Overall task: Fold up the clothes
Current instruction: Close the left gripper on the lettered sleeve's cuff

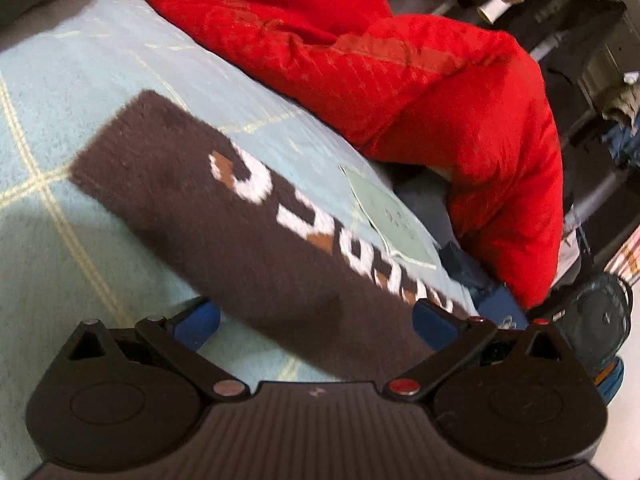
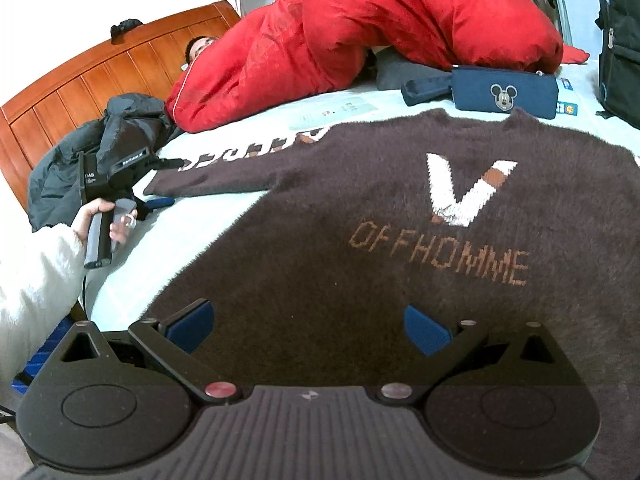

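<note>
A fuzzy brown sweater [image 2: 360, 216] lies flat on the pale blue bed sheet [image 2: 192, 232], front up, with a white V and the word OFFHOMME. My right gripper [image 2: 308, 328] hangs open over its lower body, the blue pads [image 2: 190, 326] wide apart and holding nothing. One sleeve [image 1: 208, 216], lettered in white and tan, stretches out to the left. My left gripper [image 1: 316, 324] is open, with the sleeve running between its fingers. In the right wrist view a hand in a white sleeve holds the left gripper [image 2: 166, 182] at the sleeve's cuff.
A person in a red padded jacket [image 2: 360, 20] lies across the far side of the bed. A dark grey jacket [image 2: 72, 152] is bunched by the wooden headboard [image 2: 80, 88]. A navy pouch [image 2: 504, 92] and a sheet of paper [image 2: 340, 114] lie beyond the collar.
</note>
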`<state>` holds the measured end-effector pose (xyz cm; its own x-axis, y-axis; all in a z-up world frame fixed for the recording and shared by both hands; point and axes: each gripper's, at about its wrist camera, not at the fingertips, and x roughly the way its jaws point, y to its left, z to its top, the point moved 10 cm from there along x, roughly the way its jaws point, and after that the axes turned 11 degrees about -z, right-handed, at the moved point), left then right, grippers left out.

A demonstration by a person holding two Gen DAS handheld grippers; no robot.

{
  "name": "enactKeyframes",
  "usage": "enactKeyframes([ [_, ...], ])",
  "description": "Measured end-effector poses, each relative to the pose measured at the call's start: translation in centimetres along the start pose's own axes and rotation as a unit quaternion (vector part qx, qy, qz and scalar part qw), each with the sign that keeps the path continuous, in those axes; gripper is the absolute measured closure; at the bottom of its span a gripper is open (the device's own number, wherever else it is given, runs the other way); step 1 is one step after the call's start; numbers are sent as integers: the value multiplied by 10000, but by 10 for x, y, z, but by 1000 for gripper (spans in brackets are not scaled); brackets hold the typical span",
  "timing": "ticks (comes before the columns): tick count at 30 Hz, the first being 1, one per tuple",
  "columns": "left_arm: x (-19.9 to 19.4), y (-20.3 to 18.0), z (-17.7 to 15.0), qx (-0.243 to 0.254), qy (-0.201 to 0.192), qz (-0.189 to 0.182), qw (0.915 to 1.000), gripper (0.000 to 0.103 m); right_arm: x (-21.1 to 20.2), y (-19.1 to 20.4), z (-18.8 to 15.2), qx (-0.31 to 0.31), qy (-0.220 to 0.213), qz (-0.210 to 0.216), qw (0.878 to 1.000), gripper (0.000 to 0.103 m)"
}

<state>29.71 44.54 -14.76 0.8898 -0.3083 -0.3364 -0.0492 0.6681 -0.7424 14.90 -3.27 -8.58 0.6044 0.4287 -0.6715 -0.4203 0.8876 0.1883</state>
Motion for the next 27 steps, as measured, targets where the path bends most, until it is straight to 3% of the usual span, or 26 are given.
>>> enactKeyframes([
  [6, -1, 15, 19, -556, -442, -130, 9974, 1, 6, -1, -3, 15, 89, -14, 10000, 0],
  [16, 5, 29, 43, -1220, -945, 184, 9878, 4, 8, -3, -5, 81, 130, -5, 9999, 0],
  [21, -2, 31, 33, -1264, -960, 63, 9873, 25, 11, -5, -5, 108, 144, 11, 9998, 0],
  [25, -8, 55, 37, -1686, -1144, 94, 9790, 64, 19, -5, -9, 126, 247, 20, 9996, 0],
  [27, -8, 66, 41, -1919, -1243, 93, 9735, 75, 20, -4, -11, 91, 283, 12, 9996, 0],
])
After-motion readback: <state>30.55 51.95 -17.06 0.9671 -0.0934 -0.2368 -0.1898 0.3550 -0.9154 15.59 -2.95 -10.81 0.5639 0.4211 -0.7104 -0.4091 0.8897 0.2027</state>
